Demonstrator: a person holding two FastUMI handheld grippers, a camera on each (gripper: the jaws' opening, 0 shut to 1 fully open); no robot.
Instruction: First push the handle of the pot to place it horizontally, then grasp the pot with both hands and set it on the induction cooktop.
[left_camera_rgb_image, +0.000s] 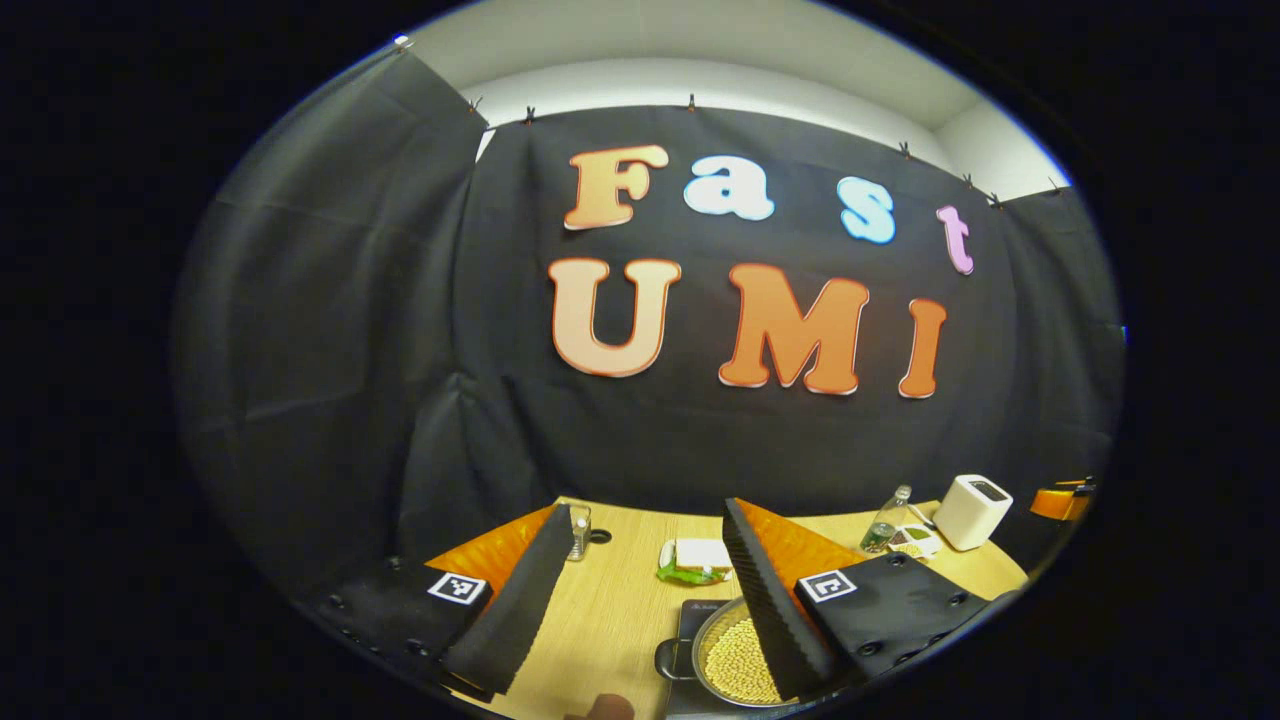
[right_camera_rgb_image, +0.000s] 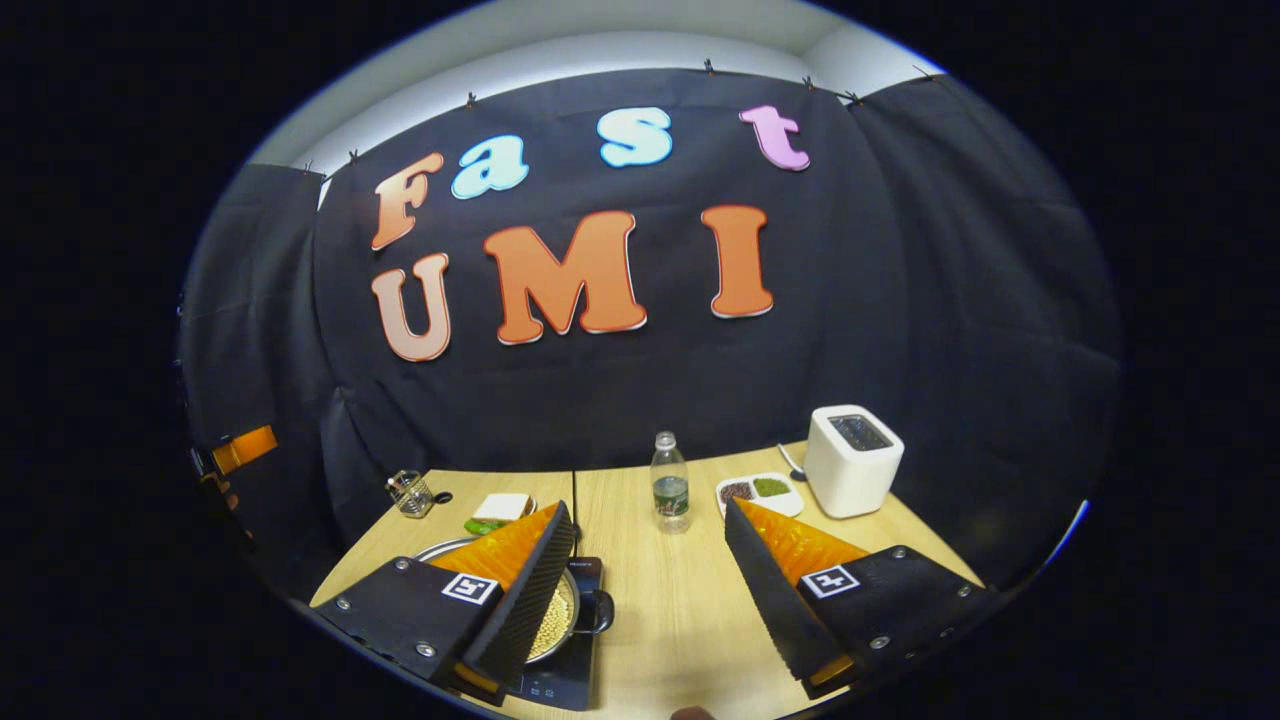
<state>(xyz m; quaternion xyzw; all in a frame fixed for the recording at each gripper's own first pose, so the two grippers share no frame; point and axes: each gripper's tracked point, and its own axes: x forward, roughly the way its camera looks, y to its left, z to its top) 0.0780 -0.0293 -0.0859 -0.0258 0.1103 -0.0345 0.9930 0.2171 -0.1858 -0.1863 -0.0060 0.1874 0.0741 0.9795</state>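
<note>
Sitting on the flat cooktop (right_camera_rgb_image: 565, 672), round bean-filled metal pot (left_camera_rgb_image: 735, 662); both hand-held grippers (left_camera_rgb_image: 640, 610) (right_camera_rgb_image: 650, 600) wide apart.

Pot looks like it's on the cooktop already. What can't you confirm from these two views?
- Pot near rim: left gripper view, cut by the edge and a finger.
- Pot's left side, right gripper view: behind a finger.
- Cooktop panel: too small.
- Divided dish contents: too small.
</note>
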